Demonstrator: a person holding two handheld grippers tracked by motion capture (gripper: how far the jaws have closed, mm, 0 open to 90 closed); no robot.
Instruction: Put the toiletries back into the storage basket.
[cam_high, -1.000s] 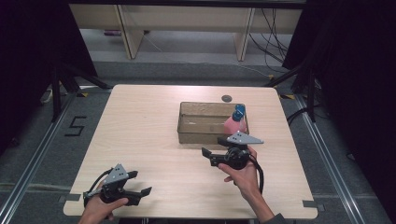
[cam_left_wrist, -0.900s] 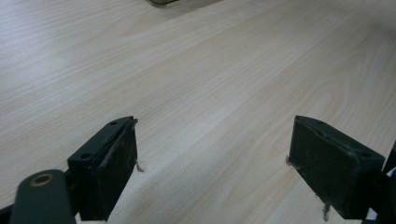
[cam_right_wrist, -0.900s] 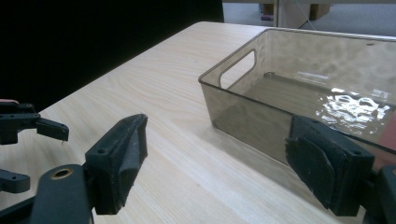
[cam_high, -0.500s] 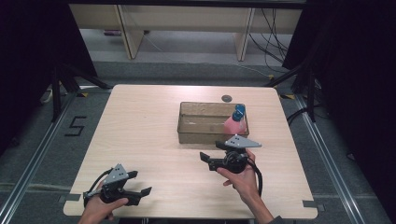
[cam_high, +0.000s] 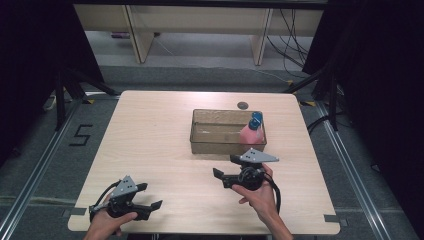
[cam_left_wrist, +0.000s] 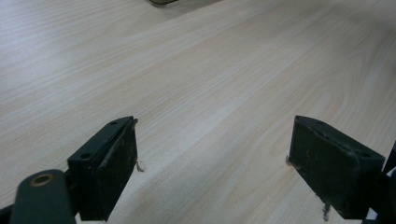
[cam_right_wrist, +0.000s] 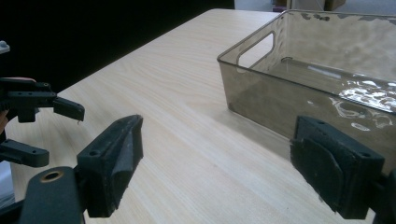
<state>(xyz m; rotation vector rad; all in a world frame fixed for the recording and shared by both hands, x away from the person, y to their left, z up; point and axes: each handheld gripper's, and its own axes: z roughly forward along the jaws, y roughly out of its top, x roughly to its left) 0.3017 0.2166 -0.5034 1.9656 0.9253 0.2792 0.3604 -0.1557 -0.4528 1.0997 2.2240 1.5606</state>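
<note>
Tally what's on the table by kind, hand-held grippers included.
Clear bins: 1, the smoky plastic bin
Pink bottles with blue cap: 1, the bottle inside the bin at its right end
Dark round discs: 1, the disc beyond the bin
Hand-held grippers: 2, left, right, both open and empty
Total: 5

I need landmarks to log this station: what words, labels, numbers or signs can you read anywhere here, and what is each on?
"5": black figure marked on the grey floor left of the table.
Pink bottle in the clear bin: any label too small to read.
Grippers, bin and tabletop: no readable text.
</note>
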